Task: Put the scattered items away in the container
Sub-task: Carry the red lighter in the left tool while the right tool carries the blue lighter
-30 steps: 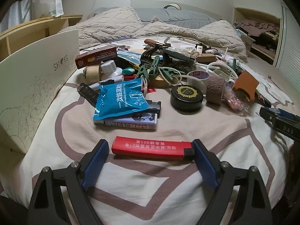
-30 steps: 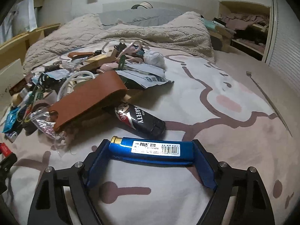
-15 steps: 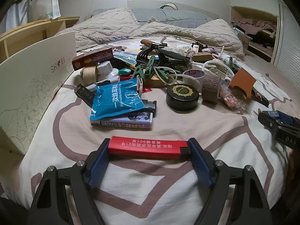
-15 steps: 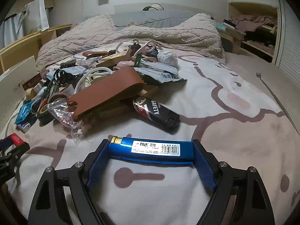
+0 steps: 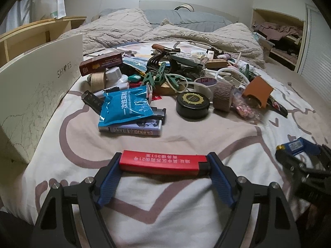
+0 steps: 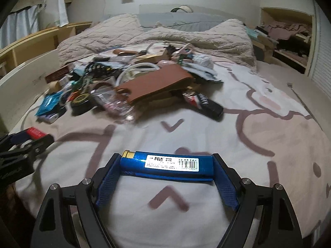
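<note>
Two lighters lie crosswise, clamped end to end: red lighter [image 5: 163, 162] in left gripper [image 5: 164, 172], blue lighter [image 6: 168, 165] in right gripper [image 6: 167, 175].

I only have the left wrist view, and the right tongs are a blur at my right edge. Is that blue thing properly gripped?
Observer: Yes. The right tongs clamp the blue lighter end to end, one pad on each end, with its white barcode label facing up.
Operator: Is anything loose on that side of the pile that I can't make out?
Observer: A black lighter lies at the pile's near right edge, with one end at the edge of the long brown leather case.
</note>
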